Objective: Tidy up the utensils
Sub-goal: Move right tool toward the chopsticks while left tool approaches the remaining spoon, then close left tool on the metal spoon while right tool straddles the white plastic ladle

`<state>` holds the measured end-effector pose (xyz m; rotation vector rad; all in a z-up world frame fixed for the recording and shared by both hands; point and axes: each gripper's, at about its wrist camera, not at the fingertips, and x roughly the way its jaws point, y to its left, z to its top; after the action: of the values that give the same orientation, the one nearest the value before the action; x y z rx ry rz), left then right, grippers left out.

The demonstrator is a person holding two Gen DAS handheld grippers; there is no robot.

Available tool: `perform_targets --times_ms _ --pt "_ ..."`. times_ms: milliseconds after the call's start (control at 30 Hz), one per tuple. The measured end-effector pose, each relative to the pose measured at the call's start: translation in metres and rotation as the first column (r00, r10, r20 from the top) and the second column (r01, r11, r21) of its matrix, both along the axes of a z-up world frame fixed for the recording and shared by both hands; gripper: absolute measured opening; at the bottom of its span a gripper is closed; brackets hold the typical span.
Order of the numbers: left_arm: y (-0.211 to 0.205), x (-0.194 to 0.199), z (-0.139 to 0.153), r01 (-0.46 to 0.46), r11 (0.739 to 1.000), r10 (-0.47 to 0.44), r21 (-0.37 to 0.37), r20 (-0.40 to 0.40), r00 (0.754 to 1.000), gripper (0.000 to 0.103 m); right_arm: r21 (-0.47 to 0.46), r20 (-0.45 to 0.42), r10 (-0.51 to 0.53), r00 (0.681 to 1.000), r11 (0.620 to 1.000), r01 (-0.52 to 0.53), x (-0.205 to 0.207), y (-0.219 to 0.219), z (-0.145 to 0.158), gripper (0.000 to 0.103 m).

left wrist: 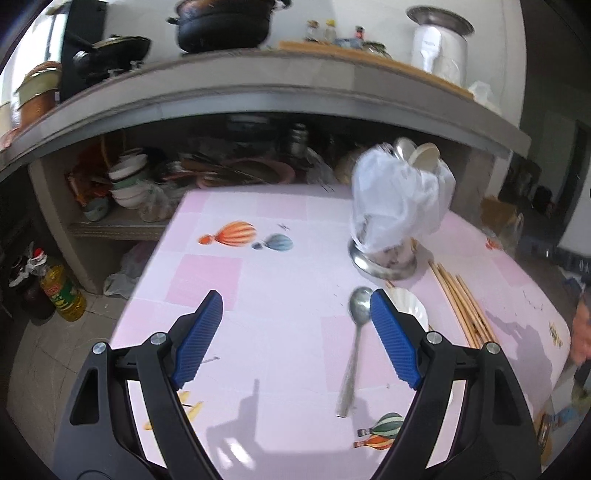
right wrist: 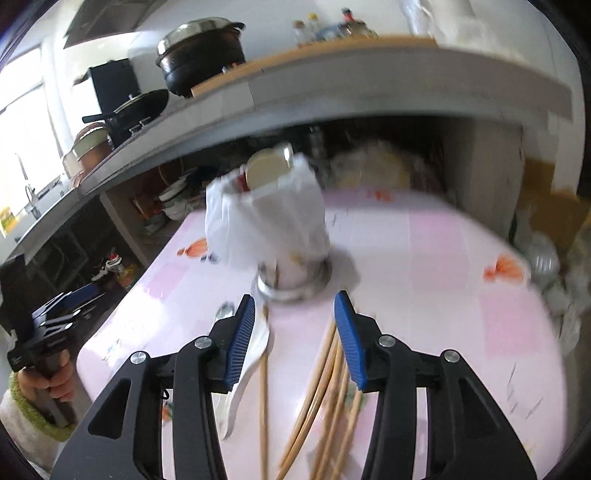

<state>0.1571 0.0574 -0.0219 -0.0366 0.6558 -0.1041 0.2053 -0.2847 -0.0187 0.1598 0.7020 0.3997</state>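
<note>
A steel utensil holder [left wrist: 384,258] wrapped in a white plastic bag [left wrist: 399,199] stands on the pink table [left wrist: 258,266], with spoons sticking out of its top. A metal spoon [left wrist: 356,332] lies in front of it, next to a white ceramic spoon [left wrist: 413,306] and a bundle of wooden chopsticks [left wrist: 461,306]. My left gripper [left wrist: 295,332] is open and empty above the table, left of the metal spoon. My right gripper [right wrist: 293,332] is open above the chopsticks [right wrist: 325,398], just in front of the holder [right wrist: 295,284]. The white spoon [right wrist: 251,362] lies under its left finger.
A concrete counter [left wrist: 258,88] with black pots [left wrist: 221,26] overhangs shelves of bowls [left wrist: 129,181] behind the table. Oil bottles [left wrist: 62,291] stand on the floor at left. The left gripper and the hand holding it show in the right wrist view [right wrist: 48,339].
</note>
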Motion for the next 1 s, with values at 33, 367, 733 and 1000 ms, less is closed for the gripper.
perform_targets --times_ms 33,367,733,1000 --pt "-0.005 0.004 -0.005 0.018 1.0 -0.018 -0.001 -0.02 1.0 0.078 0.009 -0.017 -0.005 1.0 1.0 0.006 -0.005 0.001 -0.008 0.044" --pt "-0.057 0.064 -0.053 0.143 0.989 -0.136 0.026 -0.17 0.976 0.078 -0.02 -0.128 0.003 0.992 1.0 -0.006 -0.028 0.019 -0.063 0.045" --pt "-0.087 0.085 -0.087 0.214 0.956 -0.162 0.199 -0.251 0.954 0.075 0.015 -0.128 0.021 0.992 1.0 -0.019 -0.019 0.011 -0.064 0.045" --pt "-0.094 0.108 -0.094 0.214 0.954 -0.152 0.212 -0.277 0.949 0.072 0.02 -0.129 0.017 0.992 1.0 -0.014 -0.018 0.007 -0.064 0.045"
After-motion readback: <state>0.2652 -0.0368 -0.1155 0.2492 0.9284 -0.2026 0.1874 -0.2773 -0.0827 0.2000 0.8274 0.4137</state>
